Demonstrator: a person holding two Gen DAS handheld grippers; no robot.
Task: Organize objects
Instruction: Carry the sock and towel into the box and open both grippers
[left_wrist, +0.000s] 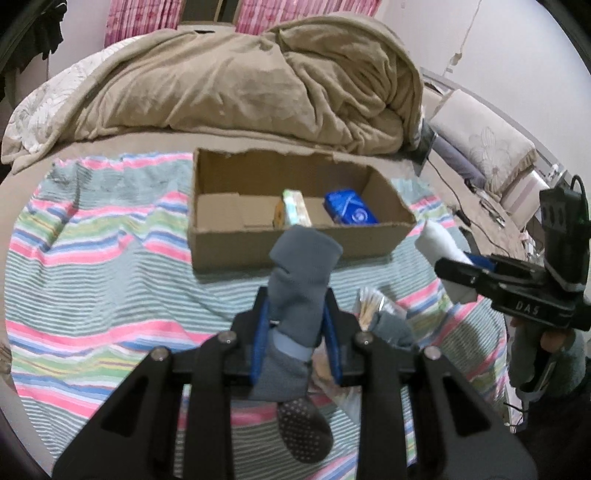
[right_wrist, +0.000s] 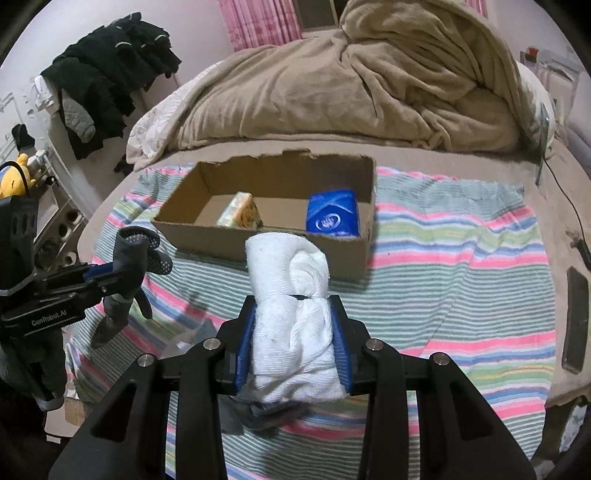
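Above the striped blanket (left_wrist: 92, 258), we note the left gripper (left_wrist: 295, 306) clamped on a grey sock (left_wrist: 295, 280), right gripper (right_wrist: 293, 317) clamped on a white rolled cloth (right_wrist: 291, 317), cardboard box (right_wrist: 266, 243) beyond, its near wall hiding the lower parts of a blue packet (right_wrist: 332, 214) and a tissue pack (right_wrist: 240, 210), a blurred item (left_wrist: 369, 306) beside the sock unidentifiable.

1. The left gripper (left_wrist: 295, 325) was black, with blue pads lining the inner faces of its fingers (left_wrist: 258, 332).
2. Behind the jaws, round silver screws sat on angular black arms with long cut-out slots.
3. The right gripper (right_wrist: 295, 339) had the same black build, blue pads and silver screws.
4. Seen from the side, one body read "DAS" in pale letters, the other "GenRobot.AI".
5. A black cable ran from the block behind the right jaws.
6. A dark grey-green sleeve (left_wrist: 532, 362) showed below its handle.
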